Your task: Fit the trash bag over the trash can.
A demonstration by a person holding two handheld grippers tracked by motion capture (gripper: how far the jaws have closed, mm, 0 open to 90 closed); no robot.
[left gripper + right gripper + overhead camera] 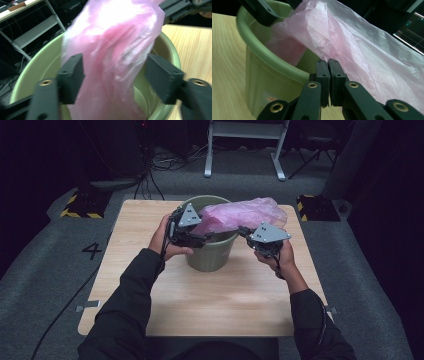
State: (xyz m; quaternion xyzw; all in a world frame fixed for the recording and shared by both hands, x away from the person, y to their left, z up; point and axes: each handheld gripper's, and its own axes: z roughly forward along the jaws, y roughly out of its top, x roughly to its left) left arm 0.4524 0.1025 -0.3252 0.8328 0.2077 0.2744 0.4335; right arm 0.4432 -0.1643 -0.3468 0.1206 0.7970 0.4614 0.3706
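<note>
A: Bag (240,213) first: where is it?

B: The pink plastic bag lies across the top of the green bin (210,255), which stands on the desk (150,290) toward its far middle. One end hangs down inside the bin on the left; the rest drapes over the right rim and sticks out to the right.

A: And the tools?

B: The right tool (328,62) has its jaws pressed together on a fold of the bag, just outside the bin's rim. The left tool (113,75) sits over the bin's mouth with its jaws standing apart; the bag hangs between them, brushing one jaw at most, and they are not squeezing it.

A: So how far along is the lining job?

B: Early, I'd say. The bag is at the bin and partly inside, but it looks bunched, not spread. Opening its mouth, pushing the body down and folding the edge over the rim all seem left to do.
</note>
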